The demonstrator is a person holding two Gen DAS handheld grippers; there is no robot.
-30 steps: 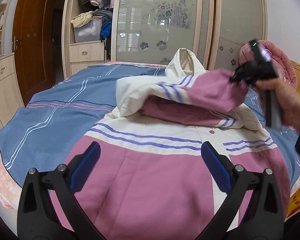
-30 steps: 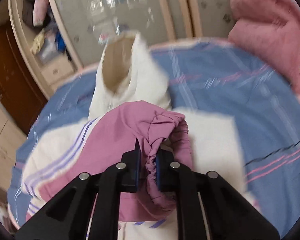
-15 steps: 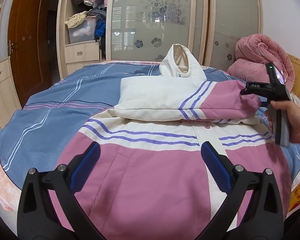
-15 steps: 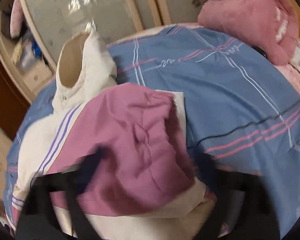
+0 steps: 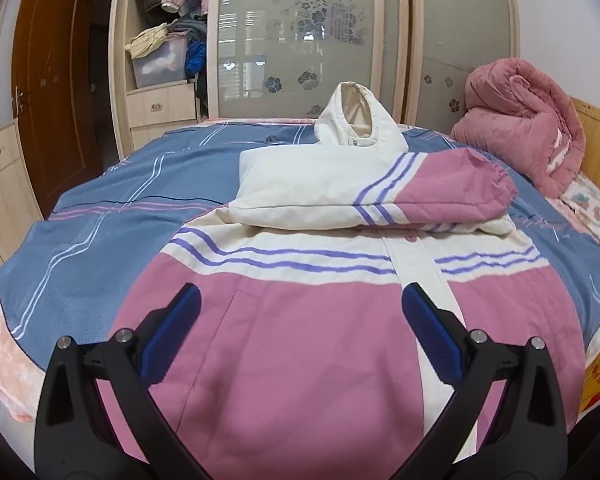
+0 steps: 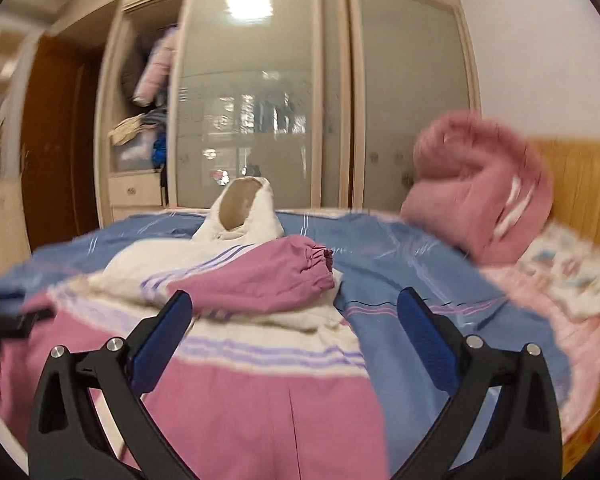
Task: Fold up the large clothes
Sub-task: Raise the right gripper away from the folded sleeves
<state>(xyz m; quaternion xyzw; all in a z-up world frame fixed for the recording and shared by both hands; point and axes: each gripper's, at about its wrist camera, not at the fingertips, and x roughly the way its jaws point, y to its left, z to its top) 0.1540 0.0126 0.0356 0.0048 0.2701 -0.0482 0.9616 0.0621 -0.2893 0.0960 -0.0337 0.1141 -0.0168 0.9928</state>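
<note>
While the pink and white jacket (image 5: 300,320) is lying spread across the blue striped bedspread (image 5: 112,216), its bottom hem is running off the lower edge of the left wrist view, and bare bedspread is showing to the left and beyond the hood (image 5: 358,120). One sleeve (image 5: 372,188) is lying folded across the chest, its pink cuff (image 5: 496,184) pointing toward the right of the frame, close to the jacket's right edge.

A rolled pink quilt (image 5: 520,120) is sitting at the upper right, against the wooden headboard (image 5: 596,140), well apart from the jacket. Behind the bed, a wardrobe (image 5: 300,40) with frosted sliding doors is filling the top of the frame, and a brown door (image 5: 48,92) is standing at the upper left.

The left gripper (image 5: 300,336) is hovering over the jacket's lower half, fingers spread wide and holding nothing. The right gripper (image 6: 294,336) is hanging above the jacket's right side with its fingers also spread wide; a second ago it was pinching the cuff (image 6: 316,264), which is now lying free on the chest. The right wrist view is blurring with motion.
</note>
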